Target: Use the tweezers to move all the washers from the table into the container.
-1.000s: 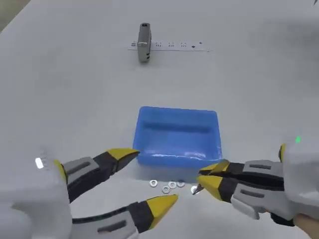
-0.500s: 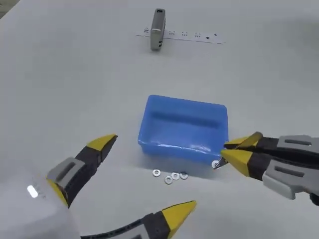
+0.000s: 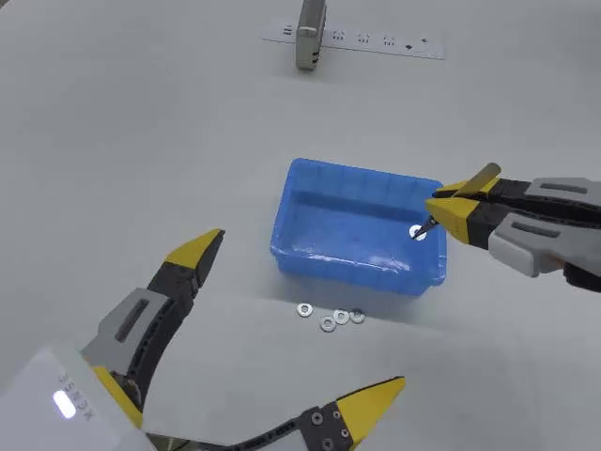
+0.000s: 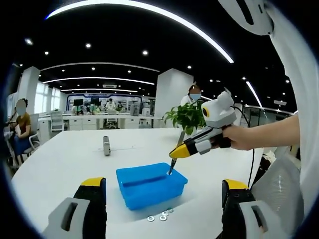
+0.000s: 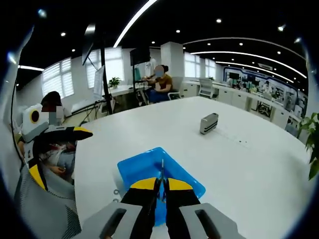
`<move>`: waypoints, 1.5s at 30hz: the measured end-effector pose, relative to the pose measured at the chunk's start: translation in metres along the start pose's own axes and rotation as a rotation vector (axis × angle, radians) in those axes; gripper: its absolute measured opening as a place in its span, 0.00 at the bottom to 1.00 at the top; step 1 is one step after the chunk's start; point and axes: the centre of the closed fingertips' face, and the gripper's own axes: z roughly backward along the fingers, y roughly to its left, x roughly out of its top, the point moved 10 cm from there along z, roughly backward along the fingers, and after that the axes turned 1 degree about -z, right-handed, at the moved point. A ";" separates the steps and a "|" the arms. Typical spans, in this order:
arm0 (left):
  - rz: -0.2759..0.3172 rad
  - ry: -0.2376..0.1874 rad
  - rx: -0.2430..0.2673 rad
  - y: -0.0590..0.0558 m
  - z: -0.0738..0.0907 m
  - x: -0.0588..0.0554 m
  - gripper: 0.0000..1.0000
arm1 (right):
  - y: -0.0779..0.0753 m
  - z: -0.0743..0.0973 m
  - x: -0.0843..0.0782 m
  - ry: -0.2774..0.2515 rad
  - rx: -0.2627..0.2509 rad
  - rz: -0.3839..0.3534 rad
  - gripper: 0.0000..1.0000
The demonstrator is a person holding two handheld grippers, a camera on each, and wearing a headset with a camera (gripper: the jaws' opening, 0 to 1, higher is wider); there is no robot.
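The blue container [image 3: 319, 246] stands mid-table. My right gripper [image 3: 441, 206] is shut on the tweezers [image 3: 428, 224], whose tip holds a washer [image 3: 418, 233] over the container's right end. Several washers [image 3: 329, 318] lie on the table just in front of the container. My left gripper [image 3: 286, 329] stands wide open near the front edge, its jaws either side of those washers and nothing between them. In the left gripper view the right gripper [image 4: 195, 146] points the tweezers [image 4: 173, 164] down into the container [image 4: 147, 186]. In the right gripper view the tweezers [image 5: 162, 175] reach over the container [image 5: 137, 169].
A grey box-shaped device [image 3: 311, 23] stands upright at the far side of the table beside a white strip with marks [image 3: 385, 42]. White bare tabletop [image 3: 141, 141] surrounds the container. People sit at desks in the office behind.
My right gripper has lifted a washer with the tweezers from the table in front of the container to over its right end. The left gripper stays open. The camera has shifted.
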 end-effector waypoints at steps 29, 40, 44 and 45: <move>0.048 0.077 0.074 0.005 0.001 -0.004 0.99 | -0.003 -0.025 -0.029 0.064 -0.035 -0.040 0.03; 0.047 0.096 0.063 0.006 -0.001 -0.006 0.99 | 0.022 0.006 -0.003 -0.066 0.027 -0.069 0.03; 0.049 0.103 0.061 0.006 -0.001 -0.007 0.98 | 0.037 0.010 -0.004 -0.050 0.061 -0.071 0.02; 0.048 0.105 0.060 0.006 -0.001 -0.008 0.98 | 0.042 0.010 -0.005 -0.049 0.078 -0.076 0.02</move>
